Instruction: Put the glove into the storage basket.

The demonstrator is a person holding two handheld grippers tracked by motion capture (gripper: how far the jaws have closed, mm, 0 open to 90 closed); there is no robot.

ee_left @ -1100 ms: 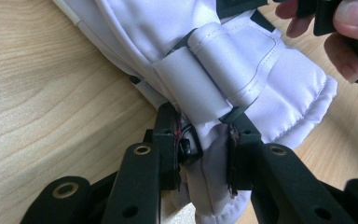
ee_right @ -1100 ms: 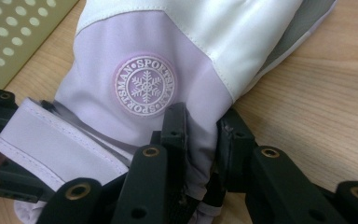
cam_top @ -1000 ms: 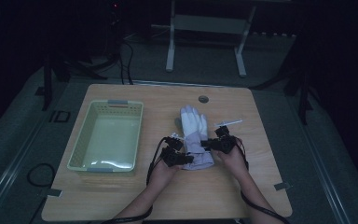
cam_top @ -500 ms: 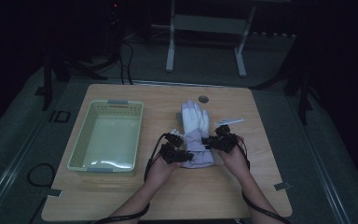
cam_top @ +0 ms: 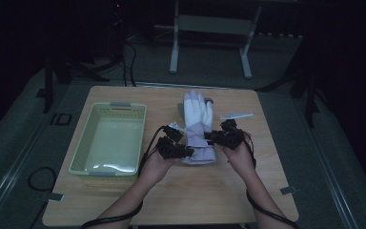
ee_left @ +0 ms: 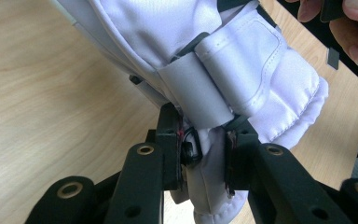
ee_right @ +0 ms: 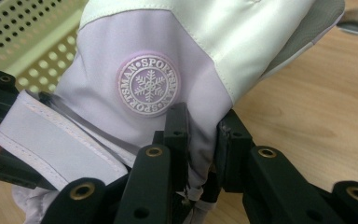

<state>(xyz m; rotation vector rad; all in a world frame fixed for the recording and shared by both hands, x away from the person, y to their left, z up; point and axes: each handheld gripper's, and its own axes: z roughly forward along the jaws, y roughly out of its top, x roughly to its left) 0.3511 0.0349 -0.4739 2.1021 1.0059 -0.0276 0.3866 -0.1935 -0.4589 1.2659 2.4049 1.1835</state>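
Observation:
A white and pale lilac ski glove (cam_top: 198,129) hangs over the middle of the wooden table, cuff toward me, fingers pointing away. My left gripper (cam_top: 187,151) is shut on the cuff's left edge; its own view has the pads pinching the glove (ee_left: 242,70) fabric beside a grey strap. On the cuff's right side my right gripper (cam_top: 213,138) is shut as well. In the right gripper view the glove (ee_right: 168,56) carries a round snowflake badge just above the pinched fold.
A pale green perforated basket (cam_top: 138,129) stands on the left half of the table (cam_top: 195,195). A small round dark object (cam_top: 209,100) lies behind the glove's fingertips, and a thin white strip (cam_top: 236,115) lies at the right rear.
Both hands have risen and moved away from me with the glove's cuff held between them. The glove has come up with them and shifted toward the far edge.

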